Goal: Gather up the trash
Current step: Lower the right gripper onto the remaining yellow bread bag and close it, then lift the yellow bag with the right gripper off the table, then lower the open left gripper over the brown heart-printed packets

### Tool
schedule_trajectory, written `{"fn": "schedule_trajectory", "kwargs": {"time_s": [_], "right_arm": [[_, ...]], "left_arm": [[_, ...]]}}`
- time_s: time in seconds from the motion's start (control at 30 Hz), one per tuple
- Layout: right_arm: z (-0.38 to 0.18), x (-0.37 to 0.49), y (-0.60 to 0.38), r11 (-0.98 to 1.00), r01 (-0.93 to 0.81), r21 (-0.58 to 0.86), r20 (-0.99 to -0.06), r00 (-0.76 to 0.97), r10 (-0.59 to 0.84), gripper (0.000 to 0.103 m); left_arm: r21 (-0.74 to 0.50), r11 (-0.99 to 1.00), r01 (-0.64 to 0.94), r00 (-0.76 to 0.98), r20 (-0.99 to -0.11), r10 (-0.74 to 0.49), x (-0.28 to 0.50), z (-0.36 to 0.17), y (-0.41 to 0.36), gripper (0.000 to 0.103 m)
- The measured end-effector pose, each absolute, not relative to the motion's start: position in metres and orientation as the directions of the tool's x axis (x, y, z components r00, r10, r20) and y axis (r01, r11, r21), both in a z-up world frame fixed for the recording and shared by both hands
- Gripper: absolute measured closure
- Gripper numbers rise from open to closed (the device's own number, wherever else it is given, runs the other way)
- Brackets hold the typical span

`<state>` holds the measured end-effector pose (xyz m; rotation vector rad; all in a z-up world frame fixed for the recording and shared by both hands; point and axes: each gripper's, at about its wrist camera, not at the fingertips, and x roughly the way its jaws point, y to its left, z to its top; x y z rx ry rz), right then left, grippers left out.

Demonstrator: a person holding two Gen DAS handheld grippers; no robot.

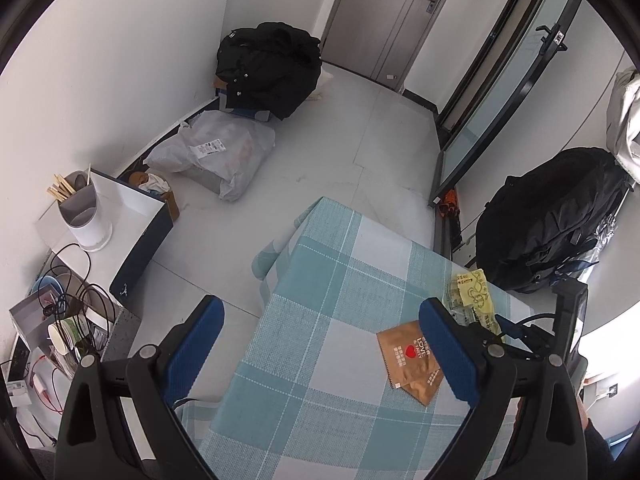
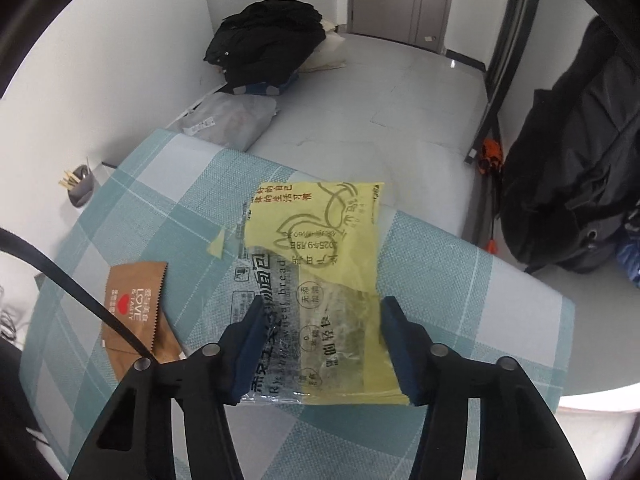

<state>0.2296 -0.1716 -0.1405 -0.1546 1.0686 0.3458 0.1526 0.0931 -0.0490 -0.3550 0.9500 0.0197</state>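
A yellow and clear bread wrapper (image 2: 320, 232) lies flat on the checked teal tablecloth (image 2: 460, 280). My right gripper (image 2: 323, 302) hangs low over its near end, one finger by each side edge, jaws partly apart and the film uncrumpled between them. A brown snack packet (image 2: 132, 296) with a red heart lies to the left. In the left wrist view my left gripper (image 1: 322, 348) stands wide open over the cloth (image 1: 320, 280), holding nothing. The brown packet (image 1: 412, 356) rests just inside its right finger, and the yellow wrapper (image 1: 470, 286) is beyond it.
A black backpack (image 1: 552, 216) leans at the right beside the table. On the floor are a black coat pile (image 1: 268, 68) and a white plastic bag (image 1: 216, 152). At the left, a white chopstick holder (image 1: 84, 212) sits on a side unit above tangled cables (image 1: 72, 300).
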Motion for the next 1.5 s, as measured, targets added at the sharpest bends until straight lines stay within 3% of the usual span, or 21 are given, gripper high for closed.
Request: {"fn": "schedule_trajectory", "kwargs": {"time_s": [0.27,0.87,1.2,1.4,1.5], "right_arm": [[-0.138,0.223,-0.178,0.936,-0.337,0.102,-0.876,0.415,0.244,0.062],[-0.084,0.19,-0.211,0.933,-0.288,0.215,-0.787,0.514,0.34,0.062],[-0.065,0.137,-0.229,0.931,-0.28,0.236,-0.75,0.556,0.357,0.062],[-0.065,0.108,-0.23,0.917,-0.323,0.232,-0.734,0.561,0.383,0.062],[-0.071,0.103,-0.234,0.912,-0.341,0.228,-0.734,0.555,0.391,0.062]], "left_arm": [[-0.277,0.944,-0.178,0.578,-0.806,-0.128,0.153,-0.05,0.091,0.007],[-0.26,0.953,-0.154,0.551,-0.823,-0.135,0.158,-0.056,0.079,0.007],[-0.234,0.972,-0.011,0.467,-0.861,-0.201,0.169,-0.077,0.04,0.007],[-0.172,0.978,0.114,0.391,-0.898,-0.203,0.182,-0.098,0.001,0.007],[-0.089,0.983,0.159,0.389,-0.91,-0.146,0.181,-0.104,-0.012,0.007]]}}
